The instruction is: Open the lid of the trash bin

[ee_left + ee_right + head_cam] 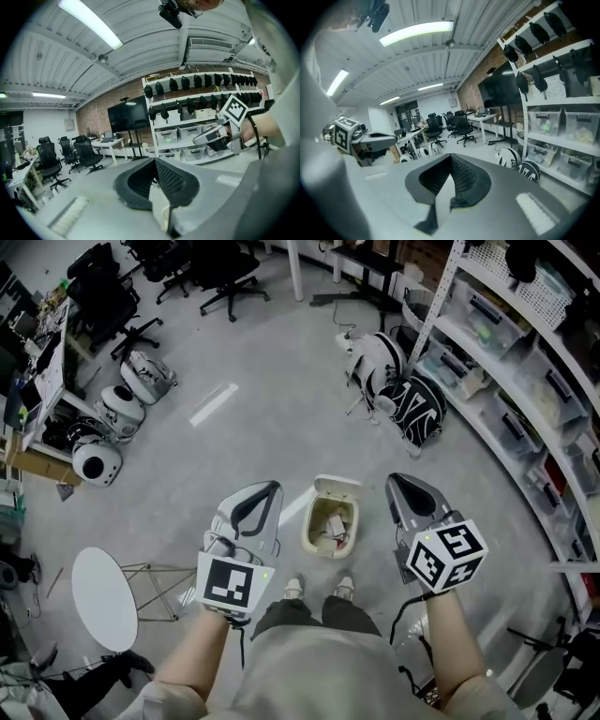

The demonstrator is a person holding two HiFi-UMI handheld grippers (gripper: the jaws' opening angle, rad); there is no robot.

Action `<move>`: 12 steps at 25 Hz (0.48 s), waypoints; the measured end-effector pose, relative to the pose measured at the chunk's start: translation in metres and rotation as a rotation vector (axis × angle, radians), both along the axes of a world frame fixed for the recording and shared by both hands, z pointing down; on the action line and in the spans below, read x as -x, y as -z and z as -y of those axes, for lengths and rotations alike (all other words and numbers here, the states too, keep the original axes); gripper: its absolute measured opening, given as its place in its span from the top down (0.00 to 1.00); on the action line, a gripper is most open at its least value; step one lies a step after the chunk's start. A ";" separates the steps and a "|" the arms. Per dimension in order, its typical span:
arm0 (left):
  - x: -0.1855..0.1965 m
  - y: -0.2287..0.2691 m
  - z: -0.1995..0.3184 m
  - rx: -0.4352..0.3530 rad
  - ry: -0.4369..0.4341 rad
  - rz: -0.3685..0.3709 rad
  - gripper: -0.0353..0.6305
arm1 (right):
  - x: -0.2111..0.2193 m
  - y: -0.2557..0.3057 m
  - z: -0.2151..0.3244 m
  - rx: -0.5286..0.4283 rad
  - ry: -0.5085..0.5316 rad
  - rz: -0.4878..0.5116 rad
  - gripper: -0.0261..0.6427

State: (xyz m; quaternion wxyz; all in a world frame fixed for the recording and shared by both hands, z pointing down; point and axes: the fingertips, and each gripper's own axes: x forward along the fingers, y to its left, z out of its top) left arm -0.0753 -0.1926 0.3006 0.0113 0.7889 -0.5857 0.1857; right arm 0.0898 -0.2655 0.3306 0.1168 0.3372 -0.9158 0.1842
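The small cream plastic trash bin (308, 529) stands on the grey concrete floor (262, 427), just ahead of the person's pale shoes (293, 587) and between the two grippers as the head view frames them. Its hinged lid (337, 485) appears already tipped back, with paper scraps visible inside. The left gripper (272, 491) and the right gripper (398, 484) both have their jaws pressed together with nothing between them. Both are held well above the bin and aimed out at the room, so neither gripper view shows the bin. Hazards noted:

- Any descent relies on the head view alone, and a misjudged approach could strike the rim.
- The bin looks light, so a sideways push could slide or topple it.
- A nudge to the raised lid could drop it shut.
- The shoes stand near enough to kick the bin.
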 end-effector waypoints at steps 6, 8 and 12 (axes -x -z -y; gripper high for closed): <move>0.006 -0.068 0.025 0.118 0.040 -0.007 0.94 | 0.020 -0.071 0.045 0.079 0.047 -0.055 0.96; 0.011 -0.089 0.031 0.133 0.060 -0.015 0.94 | 0.025 -0.101 0.056 0.146 0.034 -0.030 0.96; 0.027 -0.136 0.036 0.188 0.104 -0.041 0.94 | 0.036 -0.169 0.070 0.249 0.018 -0.050 0.96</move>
